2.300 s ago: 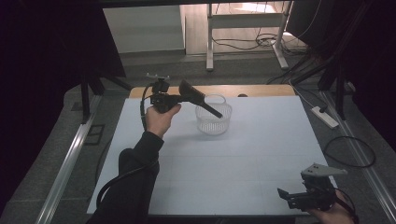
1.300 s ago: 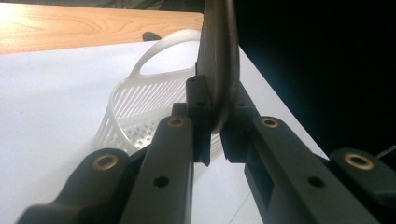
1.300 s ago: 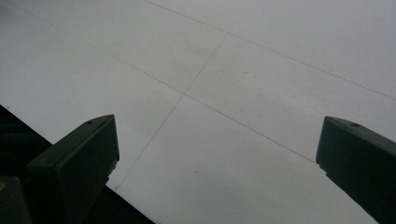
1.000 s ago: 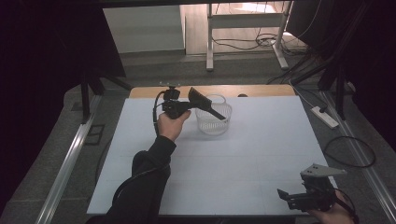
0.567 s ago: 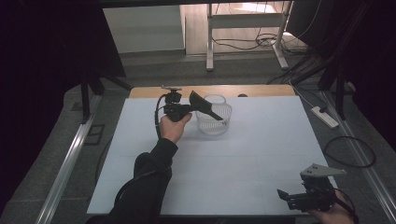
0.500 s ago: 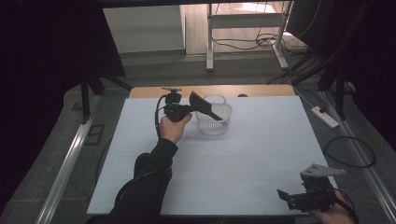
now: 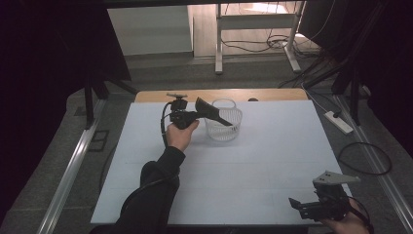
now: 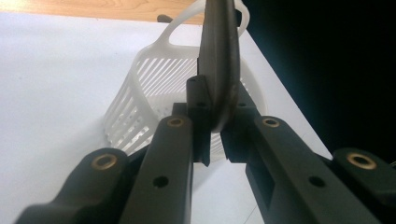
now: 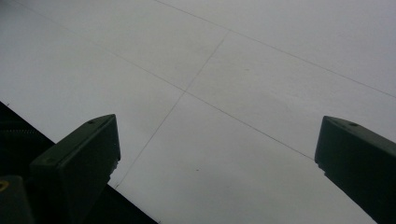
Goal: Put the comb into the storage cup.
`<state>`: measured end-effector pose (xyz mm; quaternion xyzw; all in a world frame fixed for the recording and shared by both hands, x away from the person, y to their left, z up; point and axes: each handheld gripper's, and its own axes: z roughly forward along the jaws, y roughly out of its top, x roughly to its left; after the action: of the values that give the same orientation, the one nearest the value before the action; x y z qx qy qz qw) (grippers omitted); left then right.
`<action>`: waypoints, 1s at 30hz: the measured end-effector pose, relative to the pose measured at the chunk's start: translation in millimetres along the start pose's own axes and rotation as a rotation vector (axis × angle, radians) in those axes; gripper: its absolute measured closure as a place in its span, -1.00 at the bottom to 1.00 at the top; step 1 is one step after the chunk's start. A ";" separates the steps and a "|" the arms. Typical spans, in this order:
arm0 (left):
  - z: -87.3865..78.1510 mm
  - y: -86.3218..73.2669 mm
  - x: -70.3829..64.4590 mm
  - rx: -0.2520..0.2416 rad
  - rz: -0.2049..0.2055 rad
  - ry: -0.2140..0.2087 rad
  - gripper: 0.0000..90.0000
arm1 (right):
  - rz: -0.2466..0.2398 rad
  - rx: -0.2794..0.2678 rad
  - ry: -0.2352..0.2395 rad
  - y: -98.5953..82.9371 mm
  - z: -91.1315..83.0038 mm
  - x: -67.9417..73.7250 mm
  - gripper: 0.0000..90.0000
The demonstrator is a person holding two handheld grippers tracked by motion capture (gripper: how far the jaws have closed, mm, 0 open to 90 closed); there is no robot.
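White slotted plastic, that's the basket point(image 7: 223, 123) sitting toward the far side of the worktop point(image 7: 253, 170), and everything here happens around it. The left gripper point(image 7: 194, 115) is clamped tight on a dark scoop-shaped thing, looks like a small black shovel or spatula point(image 7: 213, 111), I can't tell exactly which. It's held up in the air with its far end poking over the basket's near-left rim. In the left gripper view the jaws pinch the curved dark scoop point(image 8: 218, 60) on its edge, with the basket point(image 8: 154, 88) right behind and below it. The right gripper point(image 7: 311, 208) is well away from the basket at the near right corner of the worktop, jaws spread wide with nothing between them, just parked over the bare white surface. My guess is the step is dropping the scoop into the basket. If it were me: get the whole thing centred over the opening before letting go, since the gripped end looks like it's still outside the rim. Tip the far end down so it slides in instead of catching on the handle loop. That basket looks light and could easily scoot or tip if nudged. Lower first, then open the jaws slowly, no tossing.
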<state>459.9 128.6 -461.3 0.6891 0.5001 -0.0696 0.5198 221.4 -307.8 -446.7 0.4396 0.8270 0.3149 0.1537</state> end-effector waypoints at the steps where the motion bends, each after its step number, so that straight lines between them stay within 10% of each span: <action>1: 0.1 -0.6 0.9 -0.002 -0.003 0.003 0.83 | 0.000 0.000 0.000 0.0 0.0 0.0 -0.99; 30: 0.2 -6.3 5.9 0.014 0.001 0.055 0.62 | -0.002 0.009 0.002 0.1 0.7 0.2 -0.98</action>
<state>458.1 131.8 -469.0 0.6945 0.5136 -0.0538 0.5010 221.7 -307.3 -447.1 0.4392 0.8290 0.3114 0.1514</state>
